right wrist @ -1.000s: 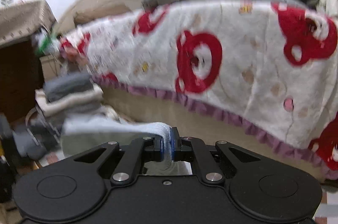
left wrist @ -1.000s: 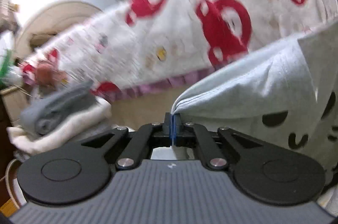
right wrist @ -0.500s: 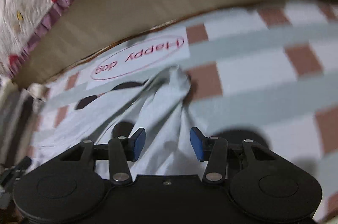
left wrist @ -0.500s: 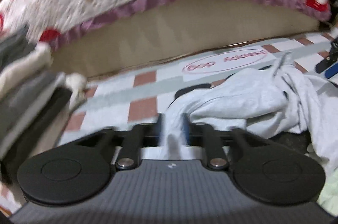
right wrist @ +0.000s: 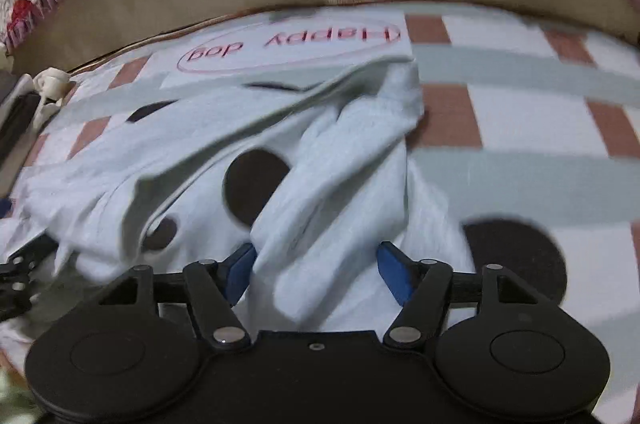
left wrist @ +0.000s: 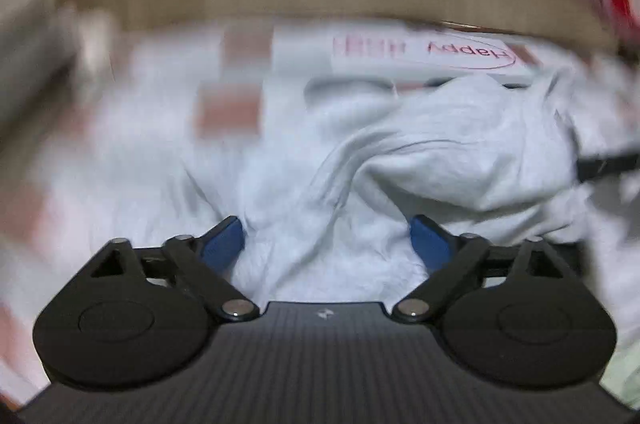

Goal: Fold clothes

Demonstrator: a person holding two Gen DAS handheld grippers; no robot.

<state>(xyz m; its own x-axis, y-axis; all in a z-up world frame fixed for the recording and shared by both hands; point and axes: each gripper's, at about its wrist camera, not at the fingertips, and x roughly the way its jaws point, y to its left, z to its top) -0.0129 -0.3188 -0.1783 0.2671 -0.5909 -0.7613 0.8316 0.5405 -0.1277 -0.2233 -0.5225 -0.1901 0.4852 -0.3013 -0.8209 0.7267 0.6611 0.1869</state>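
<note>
The left gripper [left wrist: 326,238], jaws wide, and the right gripper [right wrist: 316,270], likewise wide, each hover over the crumpled shirt [right wrist: 248,160] lying just ahead on the mat [right wrist: 520,112] (pinch opposite edges, then spread flat).

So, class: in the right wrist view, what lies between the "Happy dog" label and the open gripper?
Only the crumpled pale garment, up to the right gripper.

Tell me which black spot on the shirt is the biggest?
The round black spot at the right edge of the crumpled light grey shirt, beside the right tongs. The oval one and the small one left of it look smaller.
</note>
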